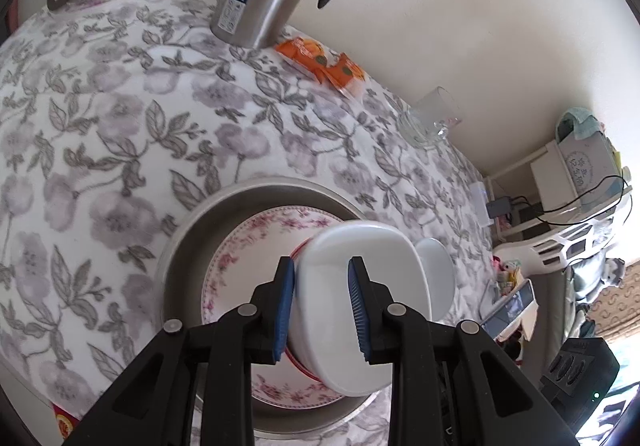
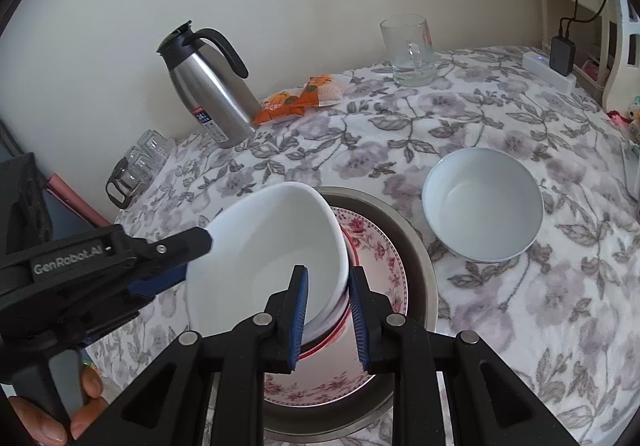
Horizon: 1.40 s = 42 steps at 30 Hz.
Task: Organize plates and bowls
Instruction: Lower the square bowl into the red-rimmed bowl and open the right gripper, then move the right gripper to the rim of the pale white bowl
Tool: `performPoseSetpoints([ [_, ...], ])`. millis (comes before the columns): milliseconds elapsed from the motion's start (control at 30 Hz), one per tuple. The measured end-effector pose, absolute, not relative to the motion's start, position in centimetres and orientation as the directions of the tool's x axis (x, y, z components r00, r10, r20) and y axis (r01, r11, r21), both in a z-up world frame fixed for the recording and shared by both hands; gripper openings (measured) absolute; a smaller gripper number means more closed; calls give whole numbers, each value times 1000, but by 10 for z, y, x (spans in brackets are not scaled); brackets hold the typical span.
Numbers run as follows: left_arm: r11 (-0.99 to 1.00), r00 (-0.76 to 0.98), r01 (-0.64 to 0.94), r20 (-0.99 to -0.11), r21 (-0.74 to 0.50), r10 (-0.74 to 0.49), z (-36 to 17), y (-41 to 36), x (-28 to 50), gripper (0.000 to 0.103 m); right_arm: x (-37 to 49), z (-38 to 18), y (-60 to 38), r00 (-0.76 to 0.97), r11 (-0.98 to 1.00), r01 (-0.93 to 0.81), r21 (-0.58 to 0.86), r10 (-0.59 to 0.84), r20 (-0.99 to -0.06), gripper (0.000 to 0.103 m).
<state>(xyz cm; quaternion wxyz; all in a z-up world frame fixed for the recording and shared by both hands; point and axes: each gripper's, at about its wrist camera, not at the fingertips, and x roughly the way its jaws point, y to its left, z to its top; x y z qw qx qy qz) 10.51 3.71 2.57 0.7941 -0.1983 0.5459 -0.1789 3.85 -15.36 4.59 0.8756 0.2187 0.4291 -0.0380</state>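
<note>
Our left hand-held gripper [image 1: 322, 306] and right hand-held gripper [image 2: 329, 320] each clamp the bowl's [image 2: 264, 262] rim. The bowl tilts over the plate [image 2: 380, 270] on the desk [image 2: 520, 306].

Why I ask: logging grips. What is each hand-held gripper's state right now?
Left hand-held gripper: closed on the rim of the tilted white bowl.
Right hand-held gripper: closed on the white bowl's near wall.

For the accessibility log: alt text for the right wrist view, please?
Two handheld grippers hold a tilted white bowl by opposite sides of its rim: the right gripper nearest, the left gripper from the left. Beneath it a floral plate lies in a metal pan; a second white bowl sits alongside.
</note>
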Motion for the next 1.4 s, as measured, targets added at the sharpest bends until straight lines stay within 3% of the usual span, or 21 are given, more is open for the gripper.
performPoseSetpoints([
  [800,880,397,75,-795,-469,-458,41,42,101,30,27,62,-174,672,873,287,393,108,-732,25],
  [833,884,402,74,-797,-462,-450,42,42,101,30,27,63,-175,673,873,291,391,104,-732,25],
  [867,892,408,71,-803,-447,-435,43,41,100,38,27,64,-176,672,874,300,383,92,-735,26],
  [933,911,419,61,-818,-407,-394,44,40,100,56,27,64,-179,665,872,321,370,71,-744,44],
  [967,920,422,56,-826,-387,-373,44,40,100,60,27,63,-180,659,871,336,357,53,-750,62],
  [1000,929,423,51,-835,-366,-352,43,39,100,60,27,63,-180,656,873,347,343,35,-754,66],
  [1100,947,418,34,-857,-319,-303,40,39,101,63,27,61,-183,647,875,355,328,24,-762,68],
  [1233,962,427,14,-868,-273,-253,37,40,101,75,28,56,-187,631,873,372,315,11,-775,74],
  [1300,964,432,5,-869,-267,-243,36,41,101,83,29,54,-188,622,876,378,300,-1,-783,81],
  [1400,970,444,-7,-870,-242,-214,35,40,100,84,28,52,-190,614,878,384,285,-12,-789,89],
])
